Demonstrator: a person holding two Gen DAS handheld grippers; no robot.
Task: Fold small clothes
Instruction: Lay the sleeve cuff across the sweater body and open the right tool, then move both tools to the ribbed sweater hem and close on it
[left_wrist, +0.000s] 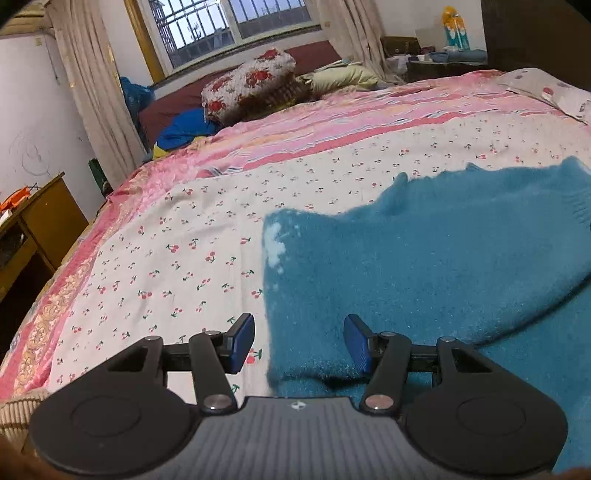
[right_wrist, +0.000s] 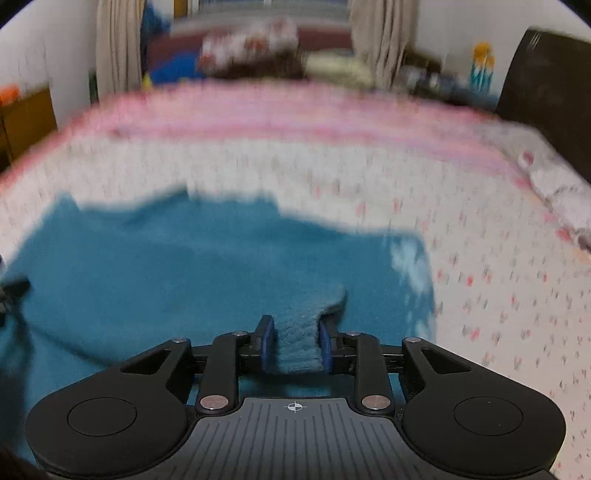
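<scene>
A fuzzy teal sweater (left_wrist: 424, 258) lies on the cherry-print sheet (left_wrist: 177, 266) of the bed, with one layer folded over another. My left gripper (left_wrist: 299, 343) is open and empty, straddling the sweater's left edge just above it. In the right wrist view, which is motion-blurred, my right gripper (right_wrist: 295, 345) is shut on a ribbed edge piece of the sweater (right_wrist: 299, 343) and holds it over the sweater's body (right_wrist: 184, 266). White patches mark the sweater's right side (right_wrist: 406, 266).
A pink striped bedspread (left_wrist: 332, 122) covers the far half of the bed. A floral pillow (left_wrist: 251, 85) and blue cloth (left_wrist: 184, 129) lie by the window. A wooden desk (left_wrist: 33, 229) stands left of the bed. A dark headboard (right_wrist: 546, 96) is at right.
</scene>
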